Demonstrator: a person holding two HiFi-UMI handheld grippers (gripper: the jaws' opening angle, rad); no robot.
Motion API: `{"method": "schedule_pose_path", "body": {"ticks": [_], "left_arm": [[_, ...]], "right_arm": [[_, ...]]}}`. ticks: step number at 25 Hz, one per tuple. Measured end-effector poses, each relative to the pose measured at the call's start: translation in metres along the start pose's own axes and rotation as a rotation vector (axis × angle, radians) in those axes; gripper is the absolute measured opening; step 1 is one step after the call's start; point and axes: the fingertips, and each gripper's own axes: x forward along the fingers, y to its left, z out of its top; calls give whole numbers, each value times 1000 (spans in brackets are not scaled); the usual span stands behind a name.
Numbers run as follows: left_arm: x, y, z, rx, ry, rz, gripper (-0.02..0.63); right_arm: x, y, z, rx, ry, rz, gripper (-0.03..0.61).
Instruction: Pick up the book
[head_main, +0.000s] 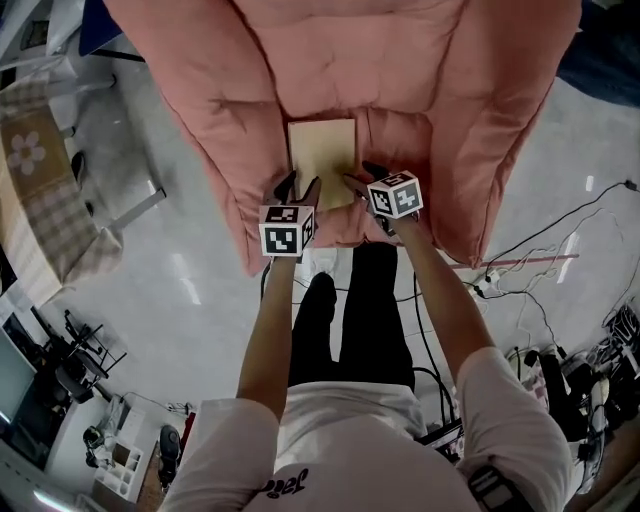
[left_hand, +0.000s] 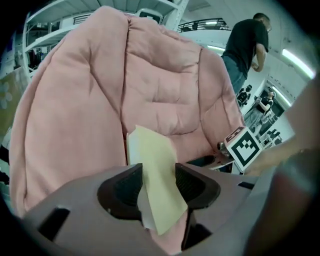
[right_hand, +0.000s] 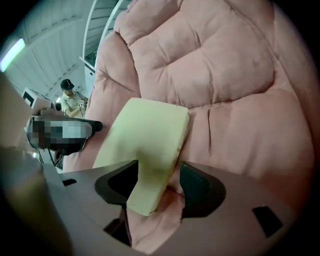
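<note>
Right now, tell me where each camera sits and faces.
Head view: on the person's head, facing steeply down at the book on the pink chair; arms, torso and legs show.
Left gripper view: on the left hand-held gripper, facing along its open jaws at the book's corner and the chair back; a blurred arm shows at right.
Right gripper view: on the right hand-held gripper, facing along its open jaws at another book corner.
Shared: both gripper views show the book between the jaws.

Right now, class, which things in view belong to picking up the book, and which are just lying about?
For the job: book; left claw and right claw, each open around a book corner; pink armchair under it.
Lying about: checked cloth, power strip, person in the background.
</note>
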Motion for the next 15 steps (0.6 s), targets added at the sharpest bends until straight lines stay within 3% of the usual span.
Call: {"method": "schedule_pose_path", "body": {"ticks": [9,12,14,15], "left_arm": [[27,16,-17,6,136,120,187],[30,25,-20,-4,158,161,143],[28,32,-20,-16,162,176,74],[28,33,-18,-25,162,173,70]], "right_arm": [[25,-5,-10,151,-33,173,252],[28,-1,-10,191,-46,234,237],[30,2,-8,202,-56,246,225],[30,2,-7,206,-57,242,221]]}}
